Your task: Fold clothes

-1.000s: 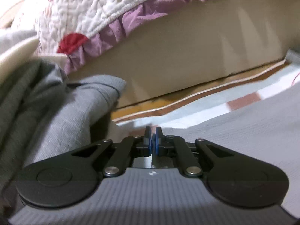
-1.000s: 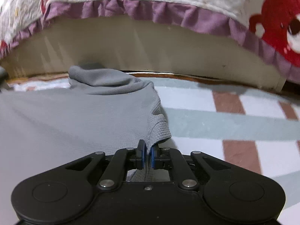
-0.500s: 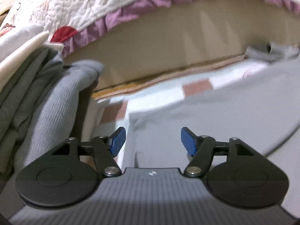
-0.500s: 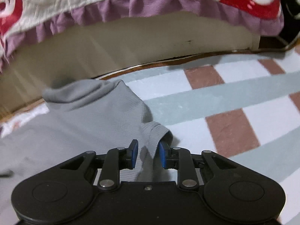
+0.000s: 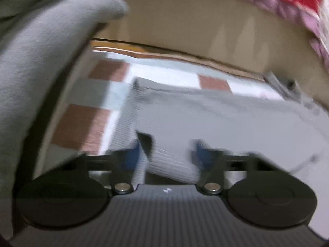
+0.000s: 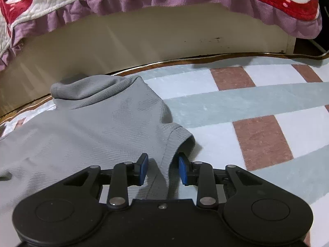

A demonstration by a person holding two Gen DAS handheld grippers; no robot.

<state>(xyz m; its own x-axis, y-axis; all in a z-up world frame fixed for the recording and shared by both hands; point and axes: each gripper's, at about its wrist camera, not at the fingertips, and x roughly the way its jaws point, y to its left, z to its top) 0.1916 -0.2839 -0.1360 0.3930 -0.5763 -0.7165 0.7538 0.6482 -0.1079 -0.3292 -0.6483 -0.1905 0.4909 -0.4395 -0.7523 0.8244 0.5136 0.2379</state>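
Left wrist view is pretty blurry. Far left there's a pile of grey clothes (image 5: 37, 72) hanging close to the camera. The left gripper (image 5: 166, 154) has its jaws spread apart, straddling the ribbed hem of the grey shirt (image 5: 226, 123), which lies flat on the checkered rug (image 5: 82, 123) near the bed base (image 5: 185, 20). The right gripper (image 6: 162, 169) is also apart, either side of the shirt's sleeve cuff (image 6: 178, 135), not pinching it.

grey shirt (image 6: 98, 127), checked brown-white-teal rug (image 6: 257, 113), purple-frilled red-white quilt (image 6: 144, 2).
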